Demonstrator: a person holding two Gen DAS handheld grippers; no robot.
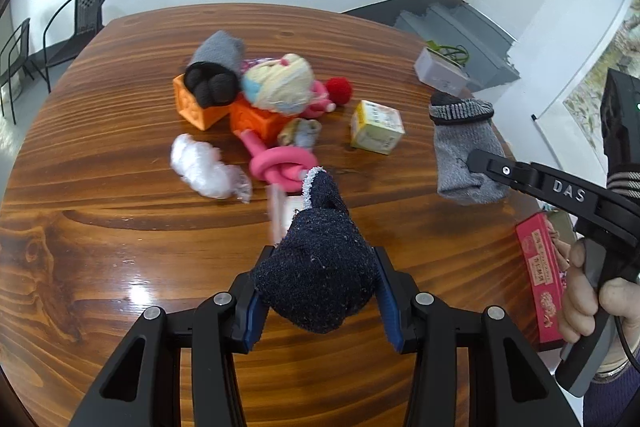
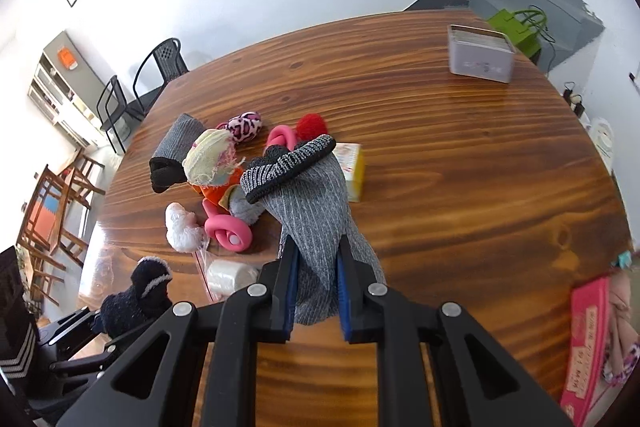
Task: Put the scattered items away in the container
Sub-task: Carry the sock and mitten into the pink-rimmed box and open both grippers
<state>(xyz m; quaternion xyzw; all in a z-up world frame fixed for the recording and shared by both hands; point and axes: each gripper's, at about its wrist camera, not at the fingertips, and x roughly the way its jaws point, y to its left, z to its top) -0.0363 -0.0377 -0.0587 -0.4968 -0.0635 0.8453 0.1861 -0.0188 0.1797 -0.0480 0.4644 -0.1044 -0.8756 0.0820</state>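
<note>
left gripper [image 1: 318,301]: clamped on a dark navy fuzzy sock with a pale cuff edge [image 1: 320,267], held above the glossy wooden table [image 1: 120,227], near edge.
right gripper [image 2: 316,291]: clamped on a grey ribbed sock with a black-and-white striped cuff [image 2: 312,203]; the sock hangs off the table in the left view.
container: pink open box with printed sides [image 2: 588,343] at the right edge of the table, by the right hand [image 1: 592,303]. Pale pink fabric and a bit of leopard print show inside it in the right view, so I judge some items are already in.
held socks vs box: both in the air, neither over the box yet. Grey sock is nearer to it; navy sock is well to its left.
pile left on table: two orange embossed cubes [image 1: 200,107], grey-and-black glove or sock [image 1: 218,71], pale yarn-like ball [image 1: 280,83], red pom-pom [image 1: 340,90], pink knotted rubber tube [image 1: 280,167], pink leopard-print pouch [image 2: 244,126], white fluffy wad [image 1: 196,165], small yellow-white carton [image 1: 376,127], clear bag with a white roll [image 2: 228,277].
not task items, likely: grey tin [image 2: 480,55] at the far edge.
progress: early, my estimate. Two socks in transit, roughly ten items untouched.
next: drop both socks in the pink box, then go back for the pile.
</note>
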